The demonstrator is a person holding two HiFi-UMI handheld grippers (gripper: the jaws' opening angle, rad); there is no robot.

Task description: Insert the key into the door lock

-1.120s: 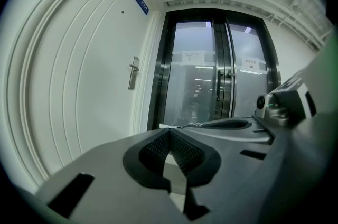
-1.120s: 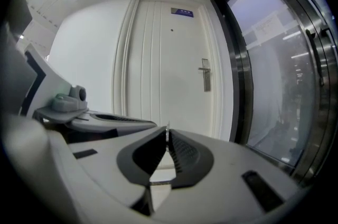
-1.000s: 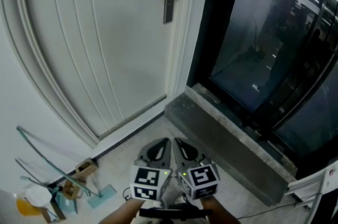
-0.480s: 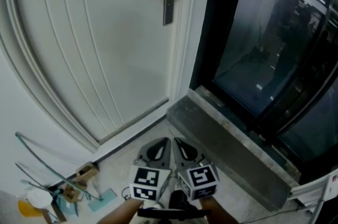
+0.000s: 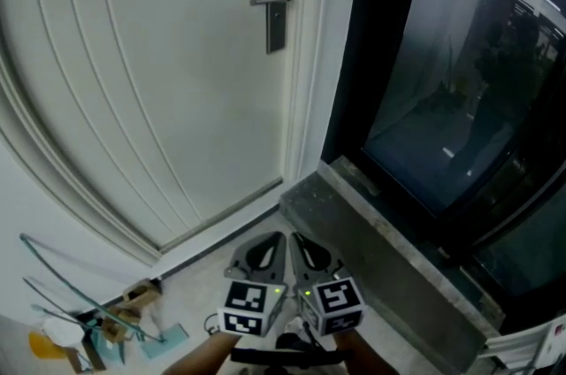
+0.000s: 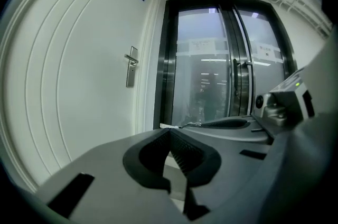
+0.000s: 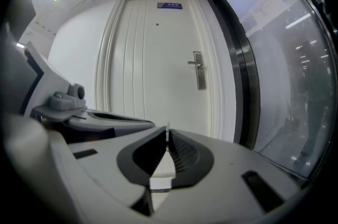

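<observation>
Only the right gripper view shows the key (image 7: 167, 129): a thin pale sliver pinched between the closed jaws of the right hand-held gripper (image 7: 167, 136). It pokes just past their tips, its long axis running along the jaws and its tip aimed forward at the white door (image 7: 153, 70). In the head view the two tools sit side by side, the left hand-held gripper (image 5: 275, 234) just beside the right one, and the key is too small to make out. The left hand-held gripper's own view shows its jaws together on nothing (and takes in the dark glass doors (image 6: 222, 64) too). The door lock (image 7: 199, 78) lies well ahead of and above the key, slightly right of the jaw line
</observation>
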